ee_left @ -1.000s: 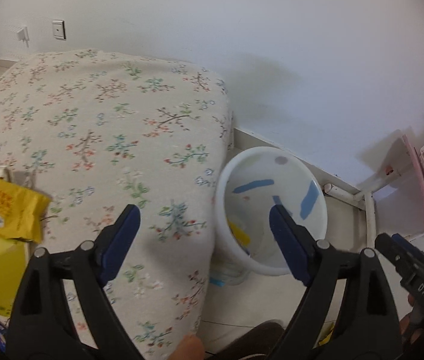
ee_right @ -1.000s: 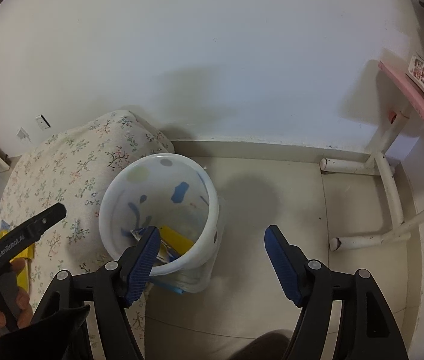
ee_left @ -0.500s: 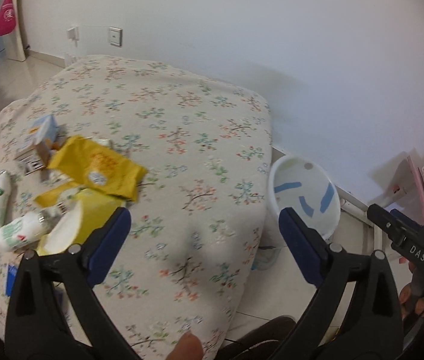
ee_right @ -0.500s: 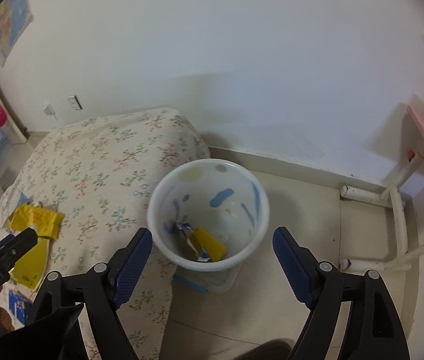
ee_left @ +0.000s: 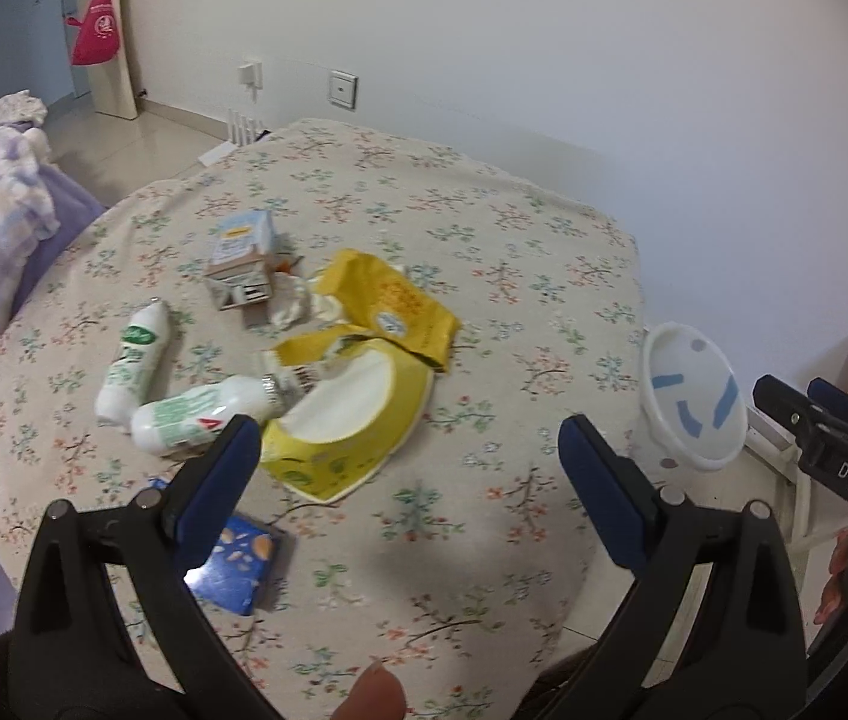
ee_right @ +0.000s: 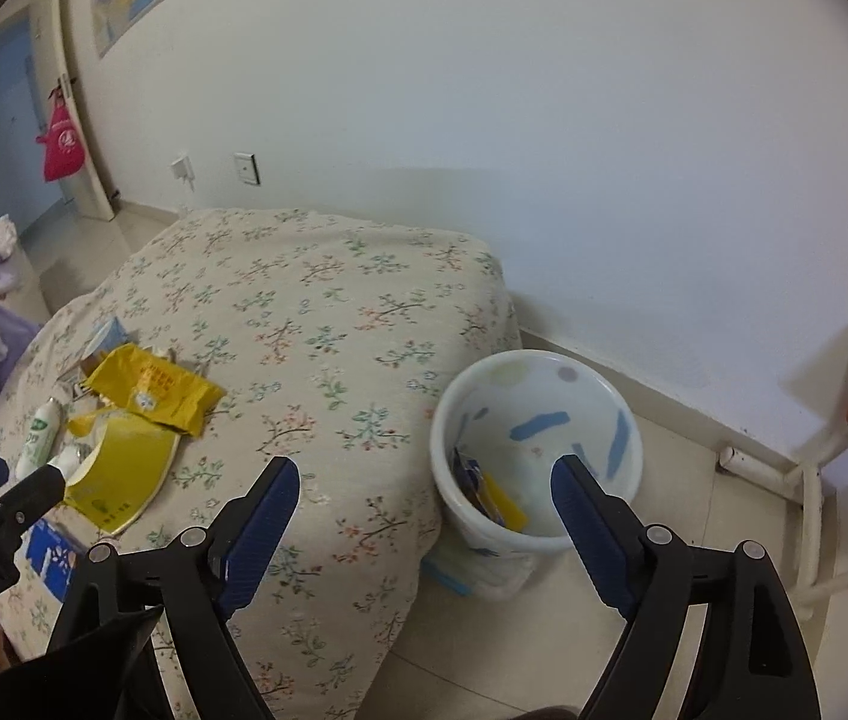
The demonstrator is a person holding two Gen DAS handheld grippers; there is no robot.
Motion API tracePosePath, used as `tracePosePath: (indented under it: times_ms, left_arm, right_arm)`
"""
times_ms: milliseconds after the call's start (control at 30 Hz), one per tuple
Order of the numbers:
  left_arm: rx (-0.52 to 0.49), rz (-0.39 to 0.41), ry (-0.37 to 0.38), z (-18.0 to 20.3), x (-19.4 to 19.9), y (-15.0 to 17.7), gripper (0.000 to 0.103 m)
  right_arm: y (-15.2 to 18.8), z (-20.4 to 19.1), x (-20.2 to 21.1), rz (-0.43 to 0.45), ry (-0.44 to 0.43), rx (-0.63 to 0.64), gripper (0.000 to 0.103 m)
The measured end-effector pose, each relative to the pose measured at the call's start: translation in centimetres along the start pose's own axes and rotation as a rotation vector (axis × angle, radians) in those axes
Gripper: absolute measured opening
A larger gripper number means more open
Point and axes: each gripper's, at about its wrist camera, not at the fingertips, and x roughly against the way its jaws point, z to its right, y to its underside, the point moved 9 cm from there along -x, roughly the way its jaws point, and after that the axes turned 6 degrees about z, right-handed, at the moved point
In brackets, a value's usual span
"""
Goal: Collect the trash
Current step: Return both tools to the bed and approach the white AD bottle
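Left gripper [ee_left: 408, 456] stands wide and empty above the bed's litter, probably lined up for the yellow wrapper [ee_left: 390, 300]. Right gripper [ee_right: 424, 492], empty, is opening beside the bin [ee_right: 535, 450].

"DAS" on right tongs [ee_left: 826, 420]

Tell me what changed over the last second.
Both views swung from the white plastic bin toward the litter on the floral bed. The left gripper and right gripper stayed empty, the right's jaws opening. The yellow wrapper and bin contents did not move.
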Motion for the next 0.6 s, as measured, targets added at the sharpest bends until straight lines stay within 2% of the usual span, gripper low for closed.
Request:
tracePosePath:
  times_ms: [300, 600]
  left_arm:
    - [0.108, 0.007, -0.072, -5.7, 0.9, 0.8, 0.099]
    - [0.216, 0.001, -0.189, -12.9, 0.7, 1.8, 0.099]
  right_arm:
    - [-0.2, -5.2, -0.3, -0.005, -0.056, 0.067, 0.089]
    - [-0.2, -11.5, -1.6, -0.029, -0.114, 0.142, 0.089]
